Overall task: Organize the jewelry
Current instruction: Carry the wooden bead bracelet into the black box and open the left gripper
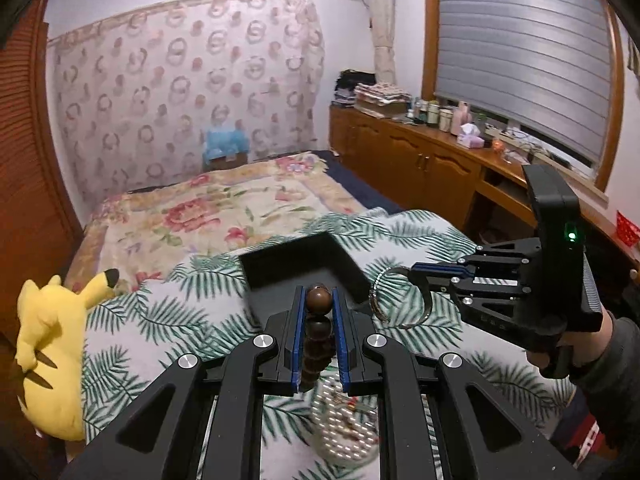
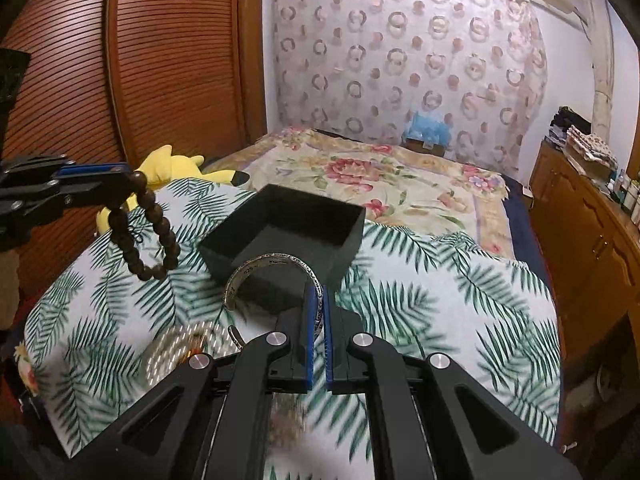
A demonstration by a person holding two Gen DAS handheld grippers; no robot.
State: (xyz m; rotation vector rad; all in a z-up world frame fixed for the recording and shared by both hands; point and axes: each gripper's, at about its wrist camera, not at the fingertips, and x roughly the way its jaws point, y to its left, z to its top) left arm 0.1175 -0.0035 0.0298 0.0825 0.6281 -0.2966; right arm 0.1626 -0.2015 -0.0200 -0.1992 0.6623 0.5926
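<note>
My left gripper (image 1: 317,293) is shut on a brown wooden bead bracelet (image 1: 319,300), which hangs in a loop (image 2: 148,228) above the leaf-print cloth. My right gripper (image 2: 318,294) is shut on a silver open cuff bangle (image 2: 272,262), lifted just in front of an open black box (image 2: 288,232). In the left wrist view the right gripper (image 1: 414,276) holds the bangle (image 1: 400,300) beside the black box (image 1: 304,256). The left gripper (image 2: 120,174) hovers to the left of the box. A coil of white pearly beads (image 2: 176,348) lies on the cloth below both grippers.
A yellow plush toy (image 1: 52,352) lies at the cloth's left edge. The leaf-print cloth (image 2: 440,300) covers the near end of a bed with a floral blanket (image 2: 380,176). A wooden cabinet (image 1: 420,160) runs along the right, and a slatted wardrobe (image 2: 160,60) stands on the left.
</note>
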